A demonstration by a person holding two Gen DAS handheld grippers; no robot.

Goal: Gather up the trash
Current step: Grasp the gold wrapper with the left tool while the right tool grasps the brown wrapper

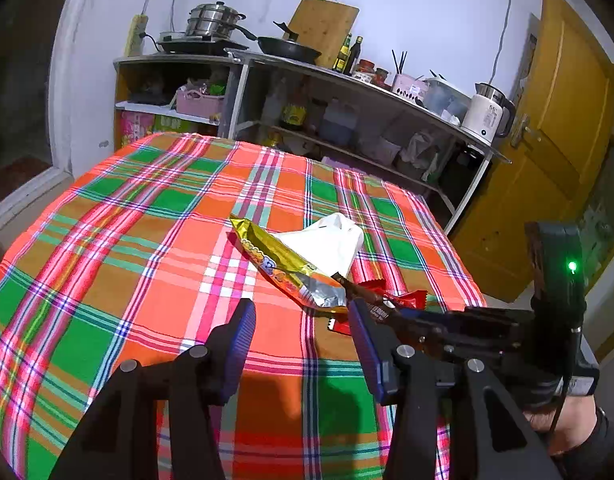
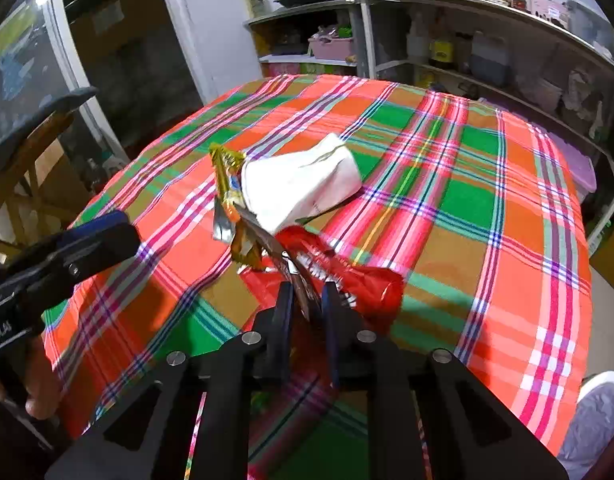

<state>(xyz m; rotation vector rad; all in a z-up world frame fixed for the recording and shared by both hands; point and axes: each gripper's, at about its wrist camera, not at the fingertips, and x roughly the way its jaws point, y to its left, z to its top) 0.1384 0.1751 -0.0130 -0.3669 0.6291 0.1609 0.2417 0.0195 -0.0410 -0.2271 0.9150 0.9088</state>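
A gold snack wrapper (image 1: 283, 264) lies on the plaid tablecloth (image 1: 147, 220), leaning against a white plastic bag (image 1: 327, 244). A red candy wrapper (image 1: 391, 300) lies beside them. My left gripper (image 1: 303, 316) is open and empty, just short of the gold wrapper's silver end. My right gripper (image 2: 307, 300) is shut on the red candy wrapper (image 2: 355, 280); a dark brown strip of it runs up between the fingers. The gold wrapper (image 2: 227, 184) and white bag (image 2: 299, 180) lie just beyond. The right gripper also shows in the left wrist view (image 1: 387, 312).
A metal shelf unit (image 1: 347, 120) with pots, a pan, bottles and a white kettle (image 1: 487, 112) stands behind the table. A yellow door (image 1: 555, 120) is at the right. The table's near edge drops off below the grippers. A wooden chair (image 2: 27, 160) stands at the left.
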